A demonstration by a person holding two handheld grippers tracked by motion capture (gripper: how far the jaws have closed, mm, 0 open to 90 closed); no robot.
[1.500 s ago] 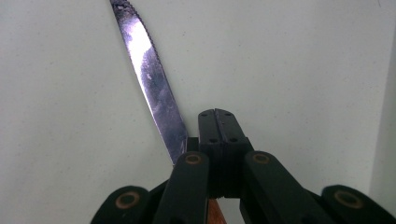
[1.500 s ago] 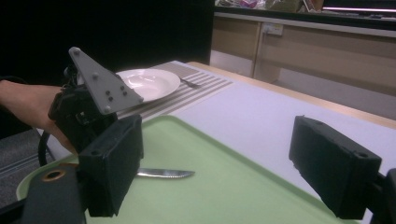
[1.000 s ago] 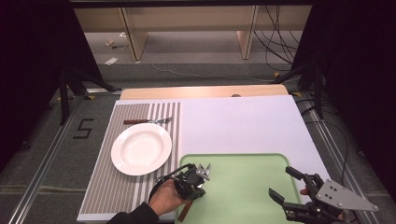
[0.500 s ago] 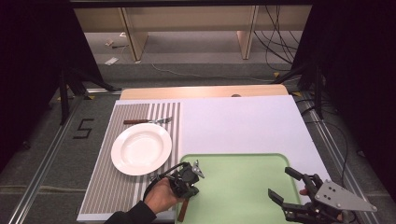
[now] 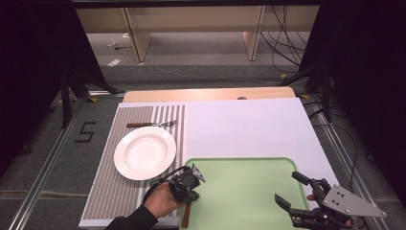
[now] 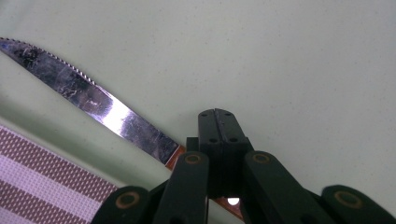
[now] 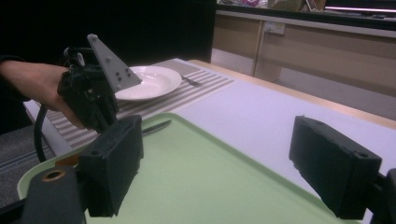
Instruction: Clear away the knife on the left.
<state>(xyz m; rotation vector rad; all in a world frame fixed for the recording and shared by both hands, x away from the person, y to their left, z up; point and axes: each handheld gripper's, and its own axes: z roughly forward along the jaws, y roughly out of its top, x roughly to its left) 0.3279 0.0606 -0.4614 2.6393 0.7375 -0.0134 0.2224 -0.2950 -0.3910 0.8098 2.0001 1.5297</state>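
knife [image 6: 88,100]: it lies at the left edge of the green tray [image 5: 249,191], its serrated blade on the tray floor and its brown handle under the left gripper; in the high view the handle end sticks out below the gripper.
left gripper [image 5: 187,184]: its jaws are pressed together over the handle, just behind the blade, so it seems to grasp the knife.
right gripper [image 5: 299,195]: its jaws stand wide apart and hold nothing, above the right part of the tray.
plate [image 5: 145,152]: white, on the striped mat [image 5: 107,191], near the left gripper.
fork [image 5: 151,124]: beyond the plate, on the mat.
risk: the grip is close to the blade, so the knife may turn or slip when lifted, and it could hit the plate rim.
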